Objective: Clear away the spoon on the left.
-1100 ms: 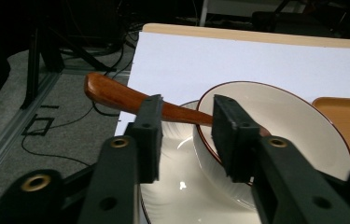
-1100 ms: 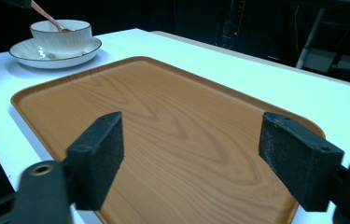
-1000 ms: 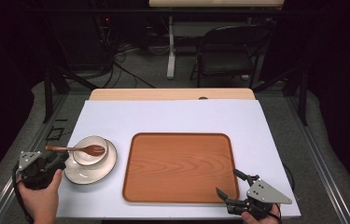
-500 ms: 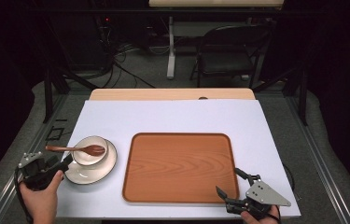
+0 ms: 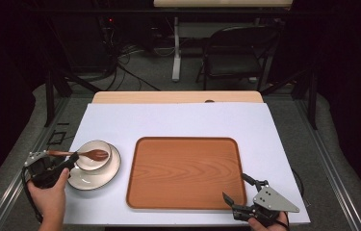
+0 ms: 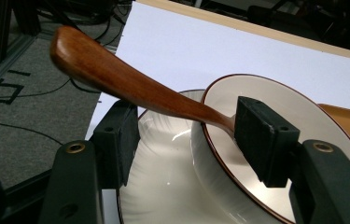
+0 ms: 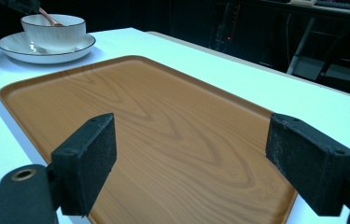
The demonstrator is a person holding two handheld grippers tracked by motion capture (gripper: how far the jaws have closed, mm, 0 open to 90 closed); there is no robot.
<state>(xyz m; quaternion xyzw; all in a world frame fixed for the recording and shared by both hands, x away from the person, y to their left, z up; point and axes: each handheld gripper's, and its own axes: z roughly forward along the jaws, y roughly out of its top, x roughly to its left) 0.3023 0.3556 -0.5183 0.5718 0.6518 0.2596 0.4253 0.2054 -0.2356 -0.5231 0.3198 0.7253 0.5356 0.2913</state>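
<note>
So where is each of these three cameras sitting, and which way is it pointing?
High view: fixed above the person's side of the table, looking forward and down on the tray; both hands enter from the bottom, with the left gripper and right gripper.
Left gripper view: rides the left gripper, looking along its open jaws at the wooden spoon, bowl and plate.
Right gripper view: rides the right gripper, looking between open jaws across the tray.
Shared: all three show the bowl with the spoon in it.

No readable text, labels, brands, numbers or signs on anything in view
</note>
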